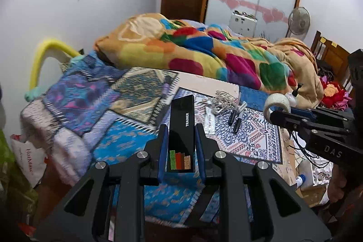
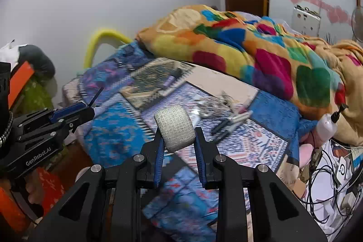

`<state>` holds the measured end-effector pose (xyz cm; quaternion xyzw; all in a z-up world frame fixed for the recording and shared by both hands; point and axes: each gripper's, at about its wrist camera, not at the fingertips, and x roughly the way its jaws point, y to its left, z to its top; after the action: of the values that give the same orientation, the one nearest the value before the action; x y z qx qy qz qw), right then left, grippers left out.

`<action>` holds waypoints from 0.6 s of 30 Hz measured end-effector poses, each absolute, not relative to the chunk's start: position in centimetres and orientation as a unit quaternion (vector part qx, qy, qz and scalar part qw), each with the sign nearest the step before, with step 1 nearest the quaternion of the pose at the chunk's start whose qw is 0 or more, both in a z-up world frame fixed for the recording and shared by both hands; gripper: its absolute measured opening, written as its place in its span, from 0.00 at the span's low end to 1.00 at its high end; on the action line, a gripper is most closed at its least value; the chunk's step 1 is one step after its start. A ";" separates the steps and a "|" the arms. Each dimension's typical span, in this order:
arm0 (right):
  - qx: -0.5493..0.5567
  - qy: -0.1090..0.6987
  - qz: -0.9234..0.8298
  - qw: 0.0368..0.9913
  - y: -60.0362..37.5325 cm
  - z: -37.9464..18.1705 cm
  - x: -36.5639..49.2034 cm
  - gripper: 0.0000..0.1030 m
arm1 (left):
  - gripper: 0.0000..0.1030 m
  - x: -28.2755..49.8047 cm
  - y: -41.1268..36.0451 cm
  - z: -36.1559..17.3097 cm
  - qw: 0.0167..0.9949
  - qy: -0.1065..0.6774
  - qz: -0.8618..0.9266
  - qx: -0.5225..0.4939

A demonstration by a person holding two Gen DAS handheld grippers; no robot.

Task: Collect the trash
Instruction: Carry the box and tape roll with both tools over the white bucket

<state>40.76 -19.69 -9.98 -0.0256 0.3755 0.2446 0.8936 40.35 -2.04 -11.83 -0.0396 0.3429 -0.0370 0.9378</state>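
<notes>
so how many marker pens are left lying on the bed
2, side by side on the patterned mat: one marker nearer the tangled cord, the other marker just right of it. More may be hidden under the blanket.

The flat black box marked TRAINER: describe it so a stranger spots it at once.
Start at the bed's patterned blue cover. Above its near edge, the left gripper is shut on a flat, glossy black box. Unlike the white tape roll in the right gripper, it carries white lettering and coloured bars.

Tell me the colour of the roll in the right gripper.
The roll is off-white, clearest in the right wrist view.
</notes>
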 end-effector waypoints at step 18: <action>-0.072 0.376 0.349 0.855 -6.5 -9.7 33.4 0.22 | 0.22 27.1 11.6 -12.5 0.933 0.341 0.080 -0.081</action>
<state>33.39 -6.53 -9.66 -0.0724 0.3760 0.3490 0.8553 27.14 11.60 -12.54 -0.0806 0.3414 0.0804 0.9330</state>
